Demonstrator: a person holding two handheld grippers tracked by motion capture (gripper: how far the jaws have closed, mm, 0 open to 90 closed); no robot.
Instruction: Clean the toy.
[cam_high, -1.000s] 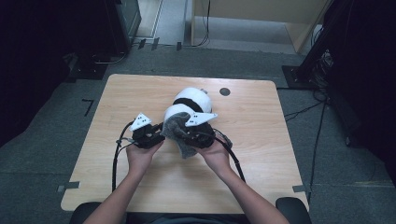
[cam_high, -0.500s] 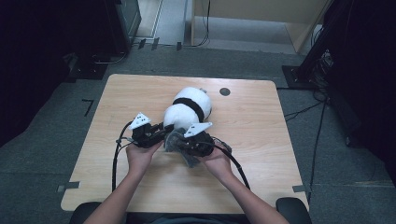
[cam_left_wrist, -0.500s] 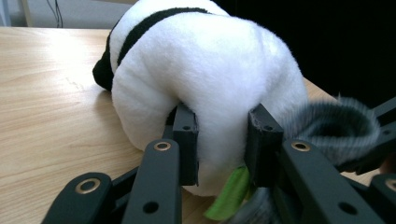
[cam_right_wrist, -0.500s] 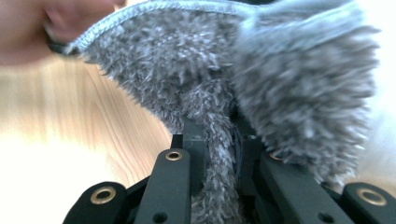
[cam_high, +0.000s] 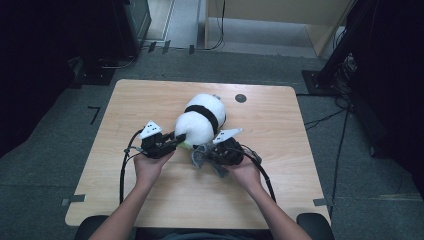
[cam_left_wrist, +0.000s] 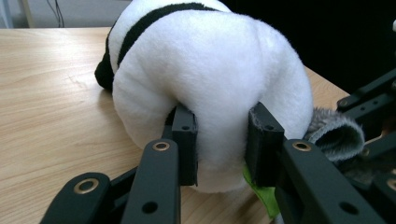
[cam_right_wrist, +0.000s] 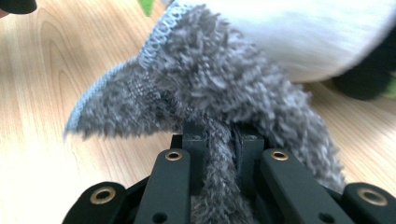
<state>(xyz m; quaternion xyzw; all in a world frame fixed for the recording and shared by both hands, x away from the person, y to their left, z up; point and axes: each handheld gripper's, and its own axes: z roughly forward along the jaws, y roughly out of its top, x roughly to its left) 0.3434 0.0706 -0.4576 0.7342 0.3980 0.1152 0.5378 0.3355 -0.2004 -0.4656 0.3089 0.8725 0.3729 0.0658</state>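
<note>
A white plush panda (cam_high: 200, 120) with a black band lies in the middle of the wooden table (cam_high: 300, 170). My left gripper (cam_high: 172, 141) is shut on the near end of the plush panda (cam_left_wrist: 210, 84); its pads (cam_left_wrist: 186, 140) press into the white fur from both sides. A fuzzy grey cloth (cam_high: 200, 157) hangs just in front of the panda, and my right gripper (cam_high: 212, 154) is shut on it. In the right gripper view the grey cloth (cam_right_wrist: 219, 93) is pinched between the jaws and spreads above them, with white plush (cam_right_wrist: 317, 32) behind. A green scrap (cam_left_wrist: 261, 191) shows under the panda.
A small dark round disc (cam_high: 240, 98) sits on the table behind the panda. Black cables (cam_high: 122, 170) trail from both grippers toward the near edge. Dark equipment and cables stand on the grey floor around the table.
My right gripper with the grey cloth has moved down and toward the near edge, away from the panda. The left gripper has stayed on the panda.
</note>
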